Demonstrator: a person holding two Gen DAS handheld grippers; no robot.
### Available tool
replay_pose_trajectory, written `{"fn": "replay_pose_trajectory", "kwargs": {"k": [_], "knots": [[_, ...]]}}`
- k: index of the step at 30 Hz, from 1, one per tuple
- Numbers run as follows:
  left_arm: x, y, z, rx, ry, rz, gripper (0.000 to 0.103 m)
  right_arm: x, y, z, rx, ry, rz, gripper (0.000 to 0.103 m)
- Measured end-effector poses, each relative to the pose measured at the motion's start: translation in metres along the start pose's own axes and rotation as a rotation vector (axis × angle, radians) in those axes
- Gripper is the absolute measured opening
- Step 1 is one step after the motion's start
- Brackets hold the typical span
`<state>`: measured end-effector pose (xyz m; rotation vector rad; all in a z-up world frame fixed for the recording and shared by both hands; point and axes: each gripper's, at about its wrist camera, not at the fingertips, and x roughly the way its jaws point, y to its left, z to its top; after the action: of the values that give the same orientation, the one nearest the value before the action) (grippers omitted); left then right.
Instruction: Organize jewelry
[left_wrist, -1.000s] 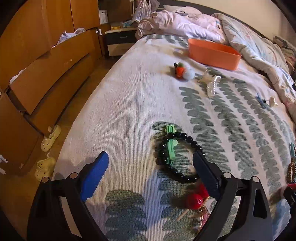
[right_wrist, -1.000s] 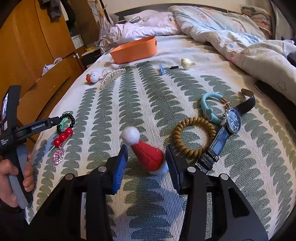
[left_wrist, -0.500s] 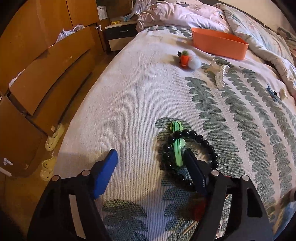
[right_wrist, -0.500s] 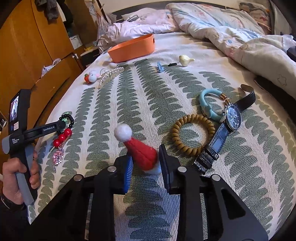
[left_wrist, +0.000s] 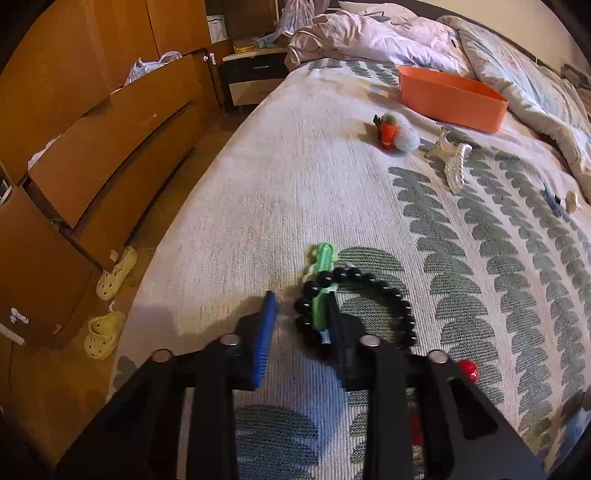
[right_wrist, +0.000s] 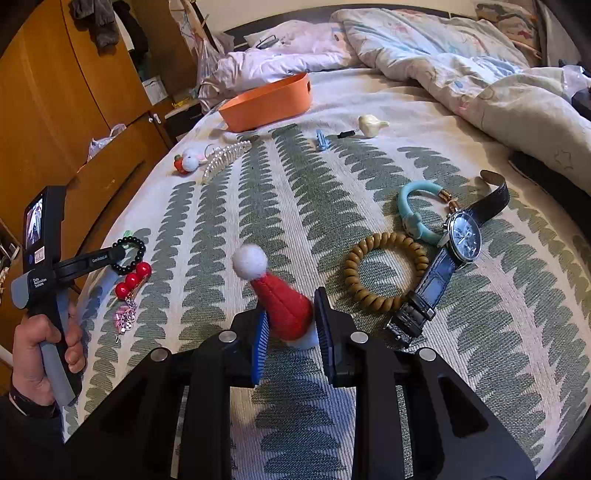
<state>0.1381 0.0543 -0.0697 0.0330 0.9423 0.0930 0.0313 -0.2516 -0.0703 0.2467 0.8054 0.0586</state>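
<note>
Both hand-held grippers have narrowed: the right (right_wrist: 290, 339) now pinches the soft, light felt hat (right_wrist: 284, 306) at its base on the bed (right_wrist: 369, 166), while the left (left_wrist: 301, 332), still apart, straddles the hard, slippery bead bracelet (left_wrist: 369, 295) and green clip (left_wrist: 321, 284).

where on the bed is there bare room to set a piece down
Bare bedspread runs down the middle, between the pearl claw clip and the teal bracelet. Another free strip borders the bed's wardrobe-side edge. Crowded: around the watch and tan bead bracelet.

Left tool (left_wrist: 301, 325) hides pt of black bead bracelet (left_wrist: 369, 295).
</note>
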Motion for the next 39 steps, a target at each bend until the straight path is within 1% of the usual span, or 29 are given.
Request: {"fn": "replay_pose_trajectory", "kwargs": {"k": [2,6,8,10,11,14,16,20,23,25,27,29,31,33,34,35,36,38,39], "knots": [[-0.004,0.004,0.001,-0.016,-0.004,-0.021,0.018,-0.002,0.0,0.001,0.002,-0.006,0.004,0.025],[-0.014,0.004,0.002,-0.022,-0.029,-0.063,0.017,-0.005,0.0,0.002,0.003,-0.016,0.01,0.025],[-0.023,0.004,0.001,-0.021,-0.05,-0.098,0.016,-0.006,0.0,0.002,0.007,-0.019,0.016,0.025],[-0.032,0.003,0.001,-0.015,-0.077,-0.118,0.013,-0.007,0.0,0.002,0.008,-0.022,0.019,0.025],[-0.034,0.003,0.002,-0.012,-0.087,-0.125,0.01,-0.008,-0.001,0.003,0.009,-0.025,0.022,0.025],[-0.043,0.004,0.004,-0.018,-0.109,-0.159,0.009,-0.012,0.0,0.003,0.009,-0.035,0.028,0.023],[-0.046,0.004,0.005,-0.016,-0.121,-0.164,0.008,-0.015,0.0,0.003,0.01,-0.041,0.032,0.023],[-0.046,0.007,0.007,-0.034,-0.113,-0.195,0.006,-0.018,-0.001,0.003,0.018,-0.049,0.043,0.023],[-0.043,0.009,0.008,-0.043,-0.103,-0.189,0.006,-0.018,0.0,0.004,0.019,-0.048,0.042,0.023],[-0.034,0.009,0.007,-0.036,-0.067,-0.15,0.006,-0.018,0.0,0.004,0.018,-0.045,0.04,0.023],[-0.022,0.007,0.004,-0.033,-0.029,-0.133,0.007,-0.018,0.0,0.004,0.018,-0.045,0.042,0.023],[-0.016,0.003,-0.002,-0.015,0.0,-0.089,0.008,-0.017,0.0,0.004,0.018,-0.045,0.043,0.023],[-0.015,0.0,-0.006,-0.015,0.006,-0.088,0.008,-0.017,0.0,0.003,0.015,-0.045,0.042,0.023],[-0.022,-0.009,-0.011,0.019,-0.024,-0.057,0.008,-0.018,0.0,0.004,0.02,-0.043,0.05,0.023],[-0.024,-0.011,-0.012,0.032,-0.033,-0.049,0.01,-0.018,0.0,0.003,0.02,-0.044,0.05,0.023],[-0.026,-0.013,-0.014,0.04,-0.039,-0.032,0.017,-0.018,0.001,0.004,0.018,-0.046,0.048,0.023],[-0.029,-0.015,-0.015,0.044,-0.052,-0.013,0.029,-0.018,0.001,0.004,0.017,-0.045,0.05,0.023],[-0.038,-0.023,-0.016,0.087,-0.113,0.005,0.041,-0.018,0.001,0.003,0.014,-0.044,0.048,0.023],[-0.043,-0.028,-0.016,0.112,-0.144,0.005,0.049,-0.018,0.001,0.004,0.017,-0.043,0.049,0.023]]}}
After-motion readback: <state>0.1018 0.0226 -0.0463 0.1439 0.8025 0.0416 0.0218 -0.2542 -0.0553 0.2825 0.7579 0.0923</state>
